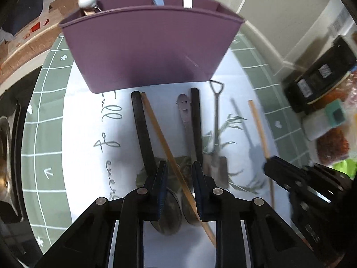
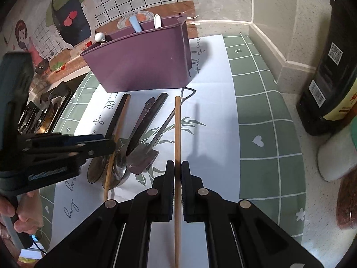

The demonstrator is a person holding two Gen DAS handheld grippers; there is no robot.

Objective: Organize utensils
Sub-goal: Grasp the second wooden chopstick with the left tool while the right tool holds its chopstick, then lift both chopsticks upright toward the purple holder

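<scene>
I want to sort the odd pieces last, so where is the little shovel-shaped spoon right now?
The shovel-shaped spoon lies on the white cloth in front of the purple caddy, between the dark-handled spoons and the chopstick that sits between the right tool fingers.

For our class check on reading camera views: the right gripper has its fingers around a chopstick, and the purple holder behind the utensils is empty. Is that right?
Not quite. The right gripper does have its fingers around a chopstick, but the purple holder is not empty: a blue handle, a white handle and a white knob stick out of it. The right wrist view shows this.
</scene>
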